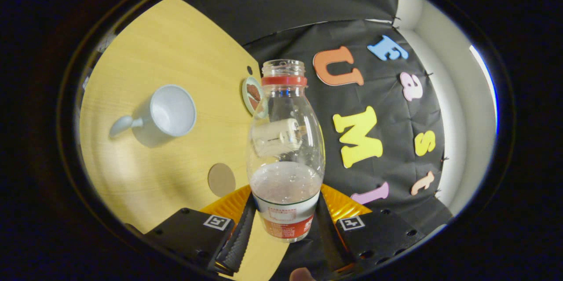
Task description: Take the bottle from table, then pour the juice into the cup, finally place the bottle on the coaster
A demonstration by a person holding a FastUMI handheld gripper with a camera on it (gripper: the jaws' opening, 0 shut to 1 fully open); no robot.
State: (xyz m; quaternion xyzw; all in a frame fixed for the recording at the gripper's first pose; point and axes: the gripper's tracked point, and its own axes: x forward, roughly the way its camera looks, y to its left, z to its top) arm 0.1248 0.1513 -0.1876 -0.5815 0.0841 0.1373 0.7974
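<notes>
A clear, uncapped bottle point(286, 140) with a red neck ring stands between my fingers, lifted off the table. Pale juice fills its lower part, just above the red and white label. My gripper point(285, 228) is shut on the bottle at the label, one finger on each side. Beyond the fingers to the left, a white cup point(169, 114) rests on the wooden table point(176, 43), its handle pointing away from the bottle. A round brown coaster point(221, 179) lies flat on the table between the cup and my left finger.
A yellow-orange ribbed plate point(228, 205) lies just behind the bottle's base, showing on both sides of it. A small pale-rimmed disc with a brown pattern point(252, 94) is partly hidden behind the bottle's shoulder. The table's edge runs past the bottle; black cloth hangs beyond it.
</notes>
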